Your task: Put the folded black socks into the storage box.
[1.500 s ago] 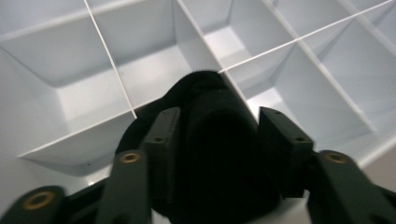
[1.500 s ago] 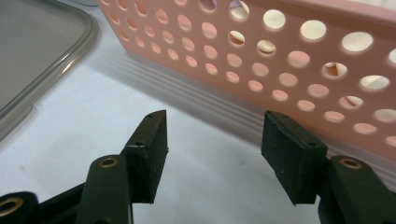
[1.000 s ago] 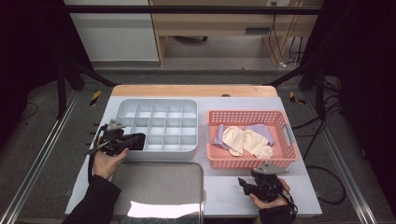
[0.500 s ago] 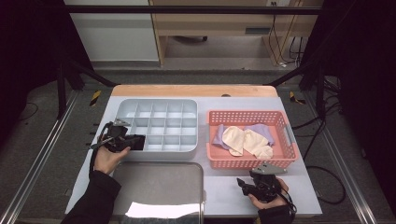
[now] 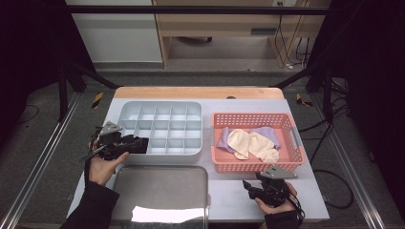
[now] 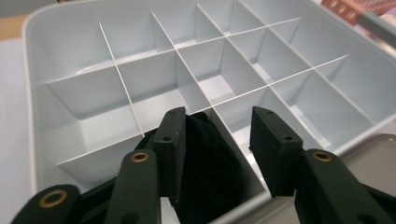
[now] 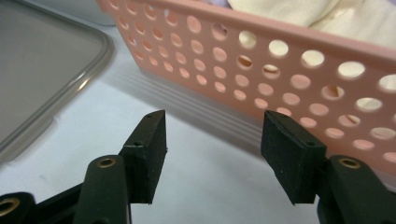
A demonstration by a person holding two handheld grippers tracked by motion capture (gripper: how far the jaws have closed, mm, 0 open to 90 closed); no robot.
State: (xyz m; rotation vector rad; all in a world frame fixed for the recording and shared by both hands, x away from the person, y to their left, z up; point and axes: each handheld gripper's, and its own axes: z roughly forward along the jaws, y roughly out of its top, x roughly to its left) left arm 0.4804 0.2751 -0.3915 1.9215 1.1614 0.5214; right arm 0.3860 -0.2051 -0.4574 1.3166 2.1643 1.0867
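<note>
your left gripper (image 6: 217, 140): jaws just spread apart, released; the black cloth (image 6: 205, 172) sits between them, touching the left pad only.
black cloth: down in a near-edge compartment of the grey divided tray (image 5: 125, 110), against a divider.
your right gripper (image 7: 212, 154): jaws parted, nothing between them, hovering over the white table (image 7: 205, 186) just beside the pink basket (image 5: 286, 164).
pink basket: holds cream and lilac cloths (image 5: 250, 143).
grey lid (image 5: 157, 188): flat on the table, just your side of the tray.

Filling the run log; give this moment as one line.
left gripper: fingers just opened, black cloth in grey divided tray | right gripper: open, before pink perforated basket
</note>
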